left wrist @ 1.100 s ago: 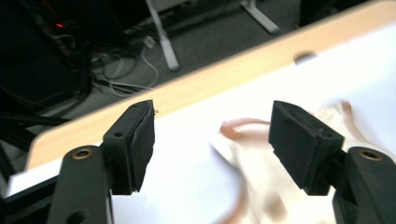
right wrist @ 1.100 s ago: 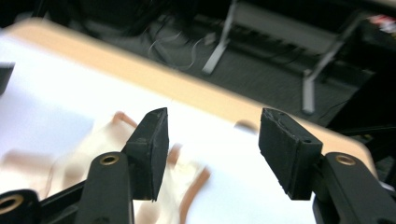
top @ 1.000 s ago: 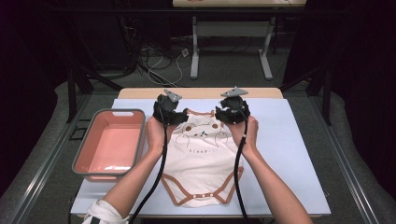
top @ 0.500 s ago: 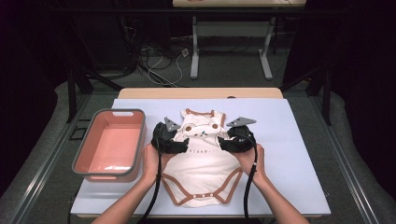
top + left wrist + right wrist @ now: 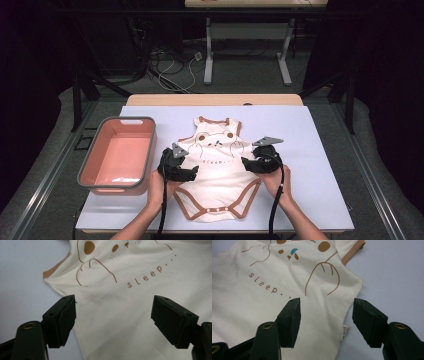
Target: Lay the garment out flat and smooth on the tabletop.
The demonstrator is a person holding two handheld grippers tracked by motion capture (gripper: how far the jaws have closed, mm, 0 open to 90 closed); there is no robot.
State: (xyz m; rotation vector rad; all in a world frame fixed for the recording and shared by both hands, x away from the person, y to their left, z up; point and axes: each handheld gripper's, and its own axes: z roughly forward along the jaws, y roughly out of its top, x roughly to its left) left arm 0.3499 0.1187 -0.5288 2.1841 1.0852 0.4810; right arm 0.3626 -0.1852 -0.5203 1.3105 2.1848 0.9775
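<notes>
While both grippers (image 5: 186, 172) (image 5: 250, 164) gape empty, the soft cream bodysuit (image 5: 218, 170) lies flat, seemingly cotton.

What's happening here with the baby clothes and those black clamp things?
A person holds a gripper in each hand over a cream baby bodysuit lying flat on a pale blue mat. The left gripper and the right gripper are at the garment's two side edges, both open, nothing pinched yet. A pink tub waits at the left.
</notes>
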